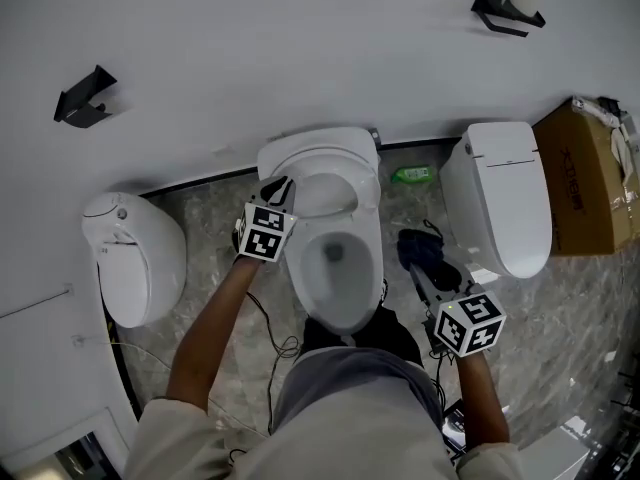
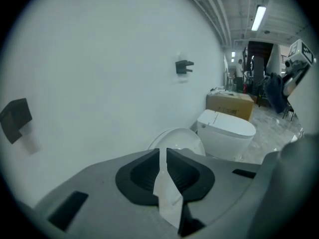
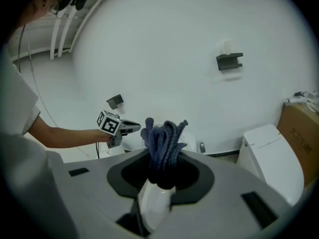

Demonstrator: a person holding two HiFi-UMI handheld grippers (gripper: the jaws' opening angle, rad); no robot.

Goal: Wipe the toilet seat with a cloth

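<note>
The person stands over a white toilet (image 1: 338,303) set against the wall, with one gripper on either side of it. At the back of its bowl stands the raised toilet seat and lid (image 1: 318,153); from above, the two cannot be told apart.

The left gripper (image 1: 283,186) reaches to the left edge of that raised part. In the left gripper view, the left gripper (image 2: 162,152) has its jaws pressed together with nothing visible between them, and the white raised part (image 2: 178,137) shows just beyond the tips. Whether the tips touch it cannot be told.

The right gripper (image 1: 425,280) is off to the right of the bowl, over the marble floor (image 1: 580,298) and apart from the toilet. It pinches a dark blue cloth (image 1: 428,253). In the right gripper view, the cloth (image 3: 163,136) stands up in a bunched tuft out of the closed right gripper (image 3: 160,173), and the left gripper (image 3: 130,128) shows across from it on the person's outstretched arm.

A second toilet (image 1: 505,198) with its lid shut stands to the right. A cardboard box (image 1: 585,183) sits beyond it against the wall. A green bottle (image 1: 413,174) lies on the floor between the two toilets, near the wall. Another white fixture (image 1: 130,258) stands to the left. Two dark brackets hang on the wall, one on the left (image 1: 85,98) and one on the right (image 1: 508,6).
</note>
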